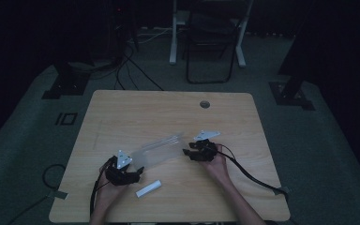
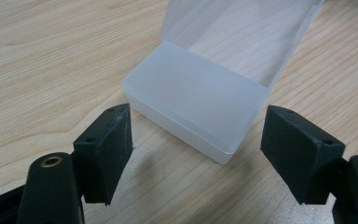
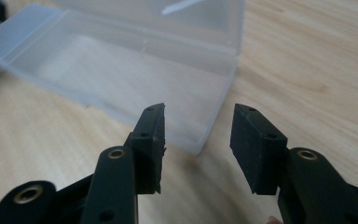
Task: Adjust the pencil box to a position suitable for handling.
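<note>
Near the table's (image 1: 122,108) middle the open clear box (image 1: 161,150) lay lengthwise between my grippers, the left gripper (image 2: 198,154) spread wide at one end, the right gripper (image 3: 198,135) half open and empty at the other.

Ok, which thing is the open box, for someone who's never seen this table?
Start at the wooden table and look at its middle, between the two hand-held grippers. The box lies there: clear frosted plastic, long and shallow, its lid flipped open. The only other loose thing, a small white tube nearer the front edge, is solid white and round.
</note>
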Demonstrator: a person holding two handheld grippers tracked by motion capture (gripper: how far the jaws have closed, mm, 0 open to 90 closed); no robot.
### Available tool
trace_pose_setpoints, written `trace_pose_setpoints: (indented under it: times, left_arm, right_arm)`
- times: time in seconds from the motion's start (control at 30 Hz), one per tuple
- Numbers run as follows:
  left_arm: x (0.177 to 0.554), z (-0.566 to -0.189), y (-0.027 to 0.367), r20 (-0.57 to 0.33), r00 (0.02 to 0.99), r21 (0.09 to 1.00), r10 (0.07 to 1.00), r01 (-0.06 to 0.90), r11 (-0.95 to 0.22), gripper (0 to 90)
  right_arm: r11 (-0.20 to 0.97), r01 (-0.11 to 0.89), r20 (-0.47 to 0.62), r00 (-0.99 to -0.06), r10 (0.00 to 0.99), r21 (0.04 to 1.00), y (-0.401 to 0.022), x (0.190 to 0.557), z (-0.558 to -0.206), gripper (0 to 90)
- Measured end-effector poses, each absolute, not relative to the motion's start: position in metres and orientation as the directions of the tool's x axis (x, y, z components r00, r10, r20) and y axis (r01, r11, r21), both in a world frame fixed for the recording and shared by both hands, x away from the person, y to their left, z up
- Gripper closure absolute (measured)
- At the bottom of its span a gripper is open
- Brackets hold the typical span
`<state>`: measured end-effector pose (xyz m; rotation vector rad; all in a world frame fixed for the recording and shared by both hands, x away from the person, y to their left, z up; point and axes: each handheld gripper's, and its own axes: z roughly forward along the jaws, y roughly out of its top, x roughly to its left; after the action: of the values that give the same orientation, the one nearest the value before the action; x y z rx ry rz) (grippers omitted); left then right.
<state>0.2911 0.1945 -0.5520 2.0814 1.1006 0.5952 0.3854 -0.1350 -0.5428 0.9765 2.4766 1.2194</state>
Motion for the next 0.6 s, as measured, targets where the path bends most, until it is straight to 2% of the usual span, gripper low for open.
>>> trace_pose_setpoints:
  times: [0.1,0.37,0.5,0.6]
  left_arm:
    - [0.291,-0.553,0.193,0.073,0.536,0.756,0.841,0.520,-0.397,25.3]
    - [0.293,-0.554,0.189,0.085,0.536,0.749,0.840,0.522,-0.409,24.6]
    - [0.293,-0.554,0.191,0.092,0.523,0.747,0.848,0.527,-0.406,24.5]
    - [0.294,-0.554,0.194,0.093,0.503,0.747,0.859,0.536,-0.394,24.4]
  right_arm:
    - [0.471,0.472,0.075,-0.761,0.644,0.745,-0.140,0.384,-0.547,54.8]
    - [0.494,0.471,0.049,-0.758,0.650,0.730,-0.133,0.393,-0.554,74.2]
    - [0.489,0.461,0.056,-0.767,0.639,0.740,-0.126,0.397,-0.555,80.9]
    - [0.489,0.469,0.058,-0.762,0.645,0.735,-0.122,0.401,-0.556,82.5]
